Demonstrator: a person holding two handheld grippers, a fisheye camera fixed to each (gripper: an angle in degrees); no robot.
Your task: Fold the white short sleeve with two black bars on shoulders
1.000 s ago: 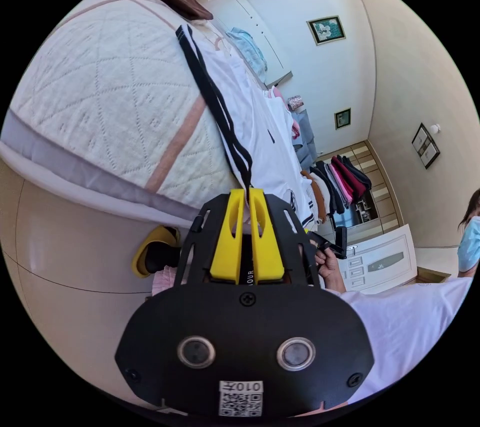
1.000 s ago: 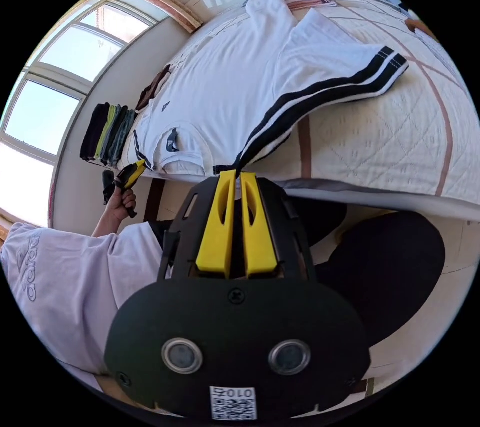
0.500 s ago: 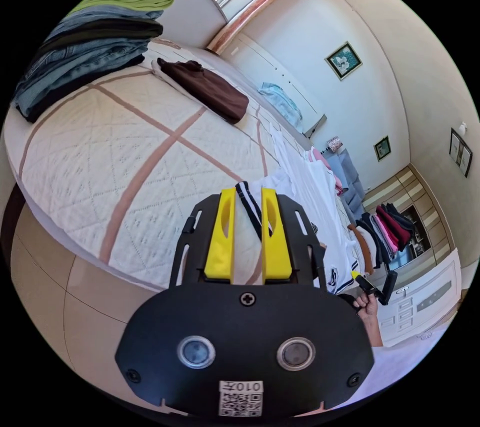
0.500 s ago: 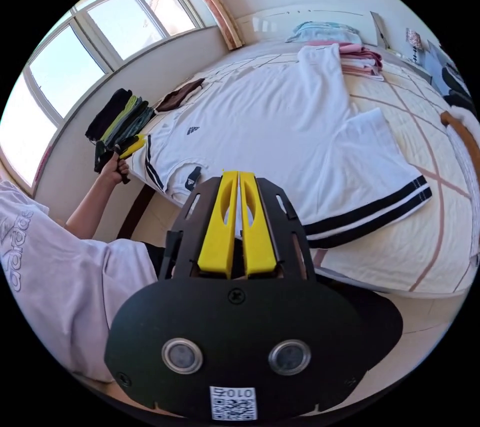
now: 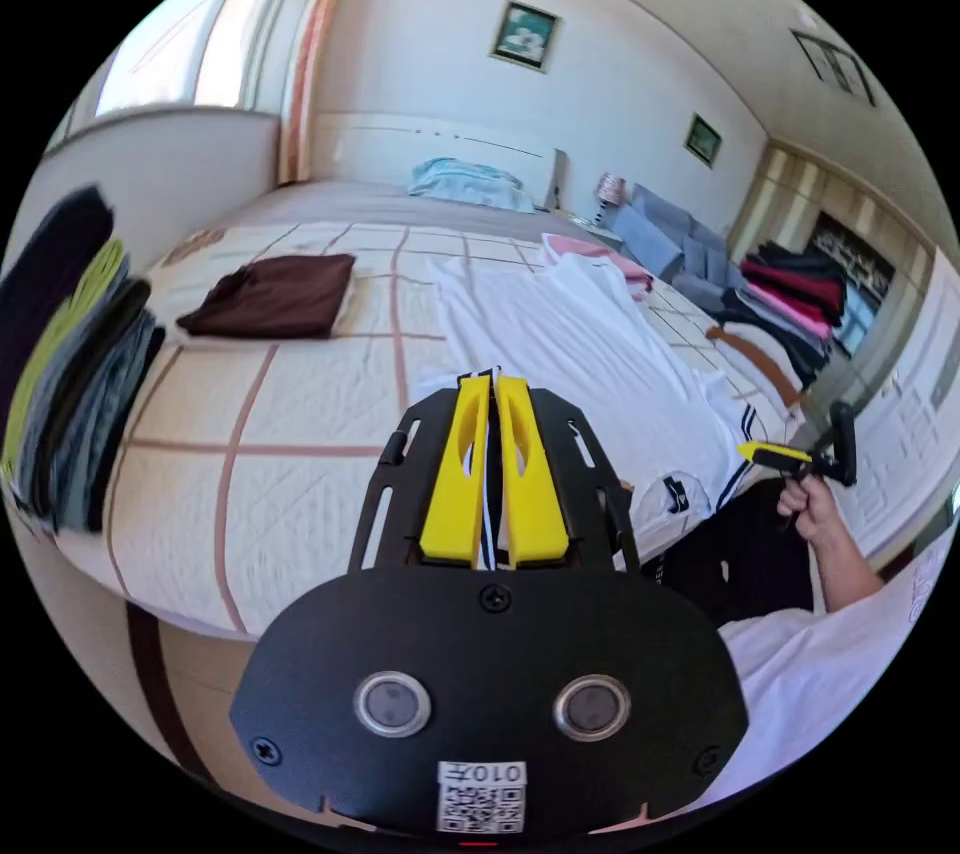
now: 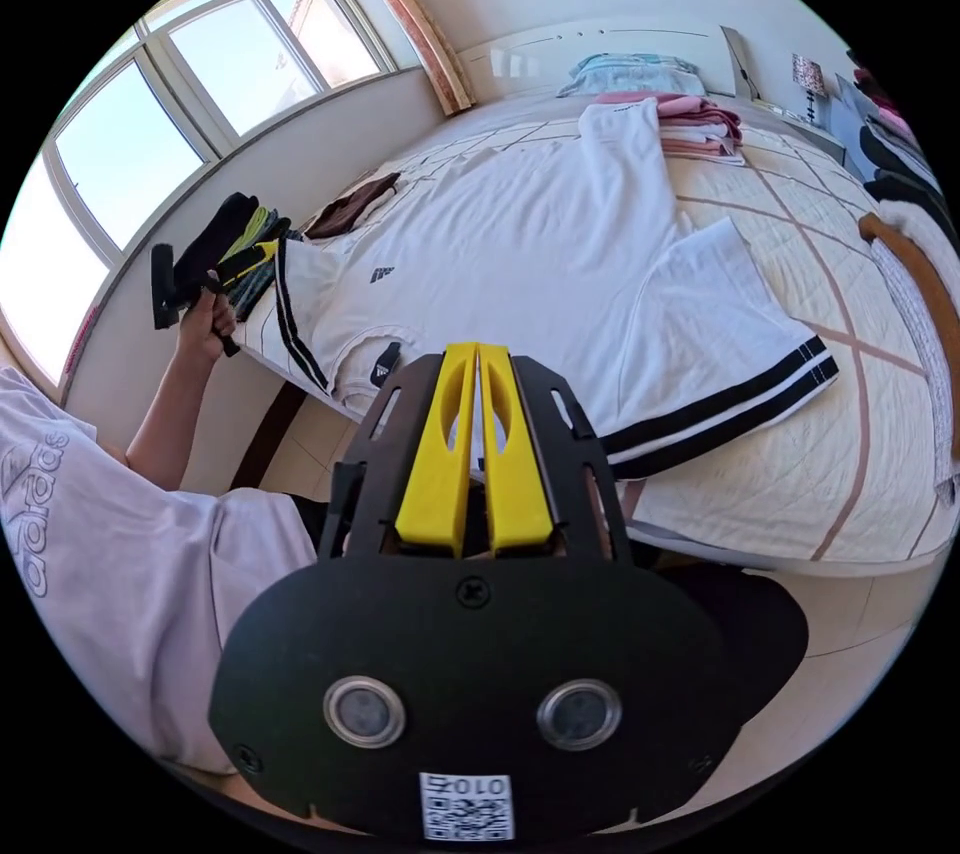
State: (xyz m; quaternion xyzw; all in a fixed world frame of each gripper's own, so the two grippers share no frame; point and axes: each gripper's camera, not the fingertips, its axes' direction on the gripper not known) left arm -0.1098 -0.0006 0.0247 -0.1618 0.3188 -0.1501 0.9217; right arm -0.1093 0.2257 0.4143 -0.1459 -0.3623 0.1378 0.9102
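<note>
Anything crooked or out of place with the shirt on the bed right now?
The white shirt lies skewed across the bed, collar end at the near edge. Its right sleeve is spread flat, while the left sleeve is pinched up in the left hand-held gripper. Nothing looks damaged.

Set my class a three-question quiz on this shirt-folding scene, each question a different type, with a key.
1. True or false: the left gripper has its fingers shut on a striped sleeve of the white short-sleeved shirt.
2. The folded dark brown garment lies: A on the quilted cream bed; B on the floor; C on the shirt.
3. Fill in: the sleeve lying flat on the bed carries ___ black stripes.
Key: 1 true; 2 A; 3 two.
</note>
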